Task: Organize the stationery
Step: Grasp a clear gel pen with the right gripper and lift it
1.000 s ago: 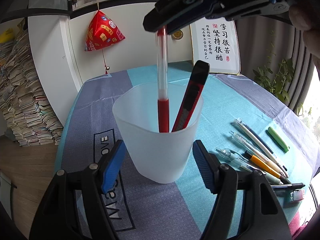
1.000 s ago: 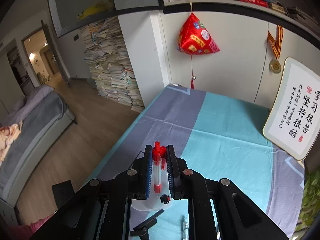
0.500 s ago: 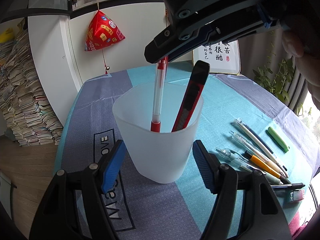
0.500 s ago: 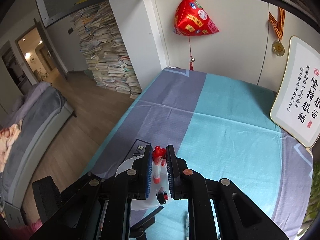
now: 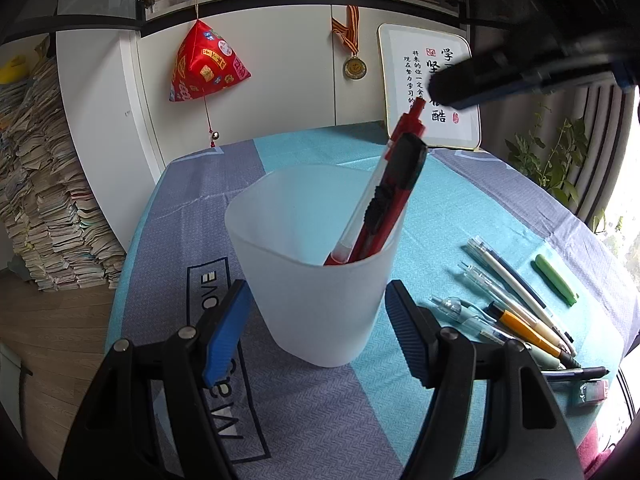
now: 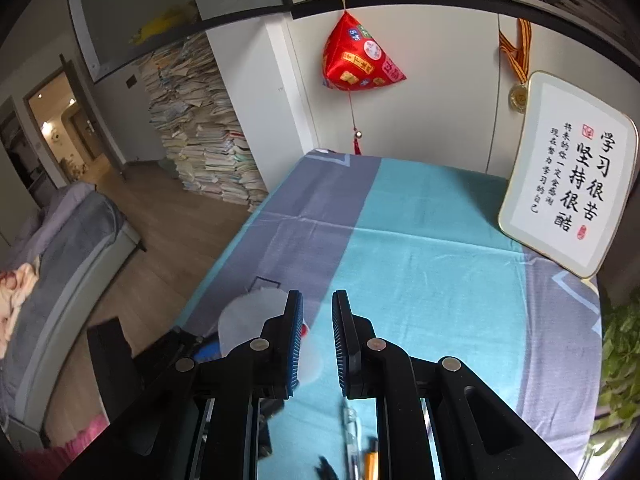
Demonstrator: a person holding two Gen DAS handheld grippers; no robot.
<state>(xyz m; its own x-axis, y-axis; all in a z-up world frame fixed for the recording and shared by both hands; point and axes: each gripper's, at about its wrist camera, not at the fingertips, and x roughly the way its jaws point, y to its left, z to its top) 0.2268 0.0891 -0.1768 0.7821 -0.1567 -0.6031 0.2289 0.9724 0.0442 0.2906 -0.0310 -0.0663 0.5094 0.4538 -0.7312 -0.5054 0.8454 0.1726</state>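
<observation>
- Two items are standing in the frosted white cup (image 5: 320, 292): a red pen (image 5: 404, 136) and a red-and-black utility knife (image 5: 394, 200), both leaning toward the cup's right rim, the pen's clicker end poking above the knife.
- We are holding the cup with the left gripper (image 5: 316, 332), its blue pads pressing on the cup's two sides low down, near the base.
- We are carrying the right gripper (image 6: 317, 340) empty: in its own view the blue pads are facing each other with a narrow gap and nothing between them.
- Our left wrist view is giving us what the right one hardly shows: a row of loose pens (image 5: 516, 308) lying on the tablecloth (image 5: 460, 216) to the right of the cup, a green marker (image 5: 554, 280) a little apart from them, and the right gripper as a dark blurred bar up at the top right.
- Our right wrist view is showing only part of the cup, blurred and partly hidden behind its left finger, and a few pen tips at the bottom edge.
- We are seeing the cup as translucent, rounded-square at the mouth and narrowing toward the base, upright on the grey and teal cloth.
</observation>
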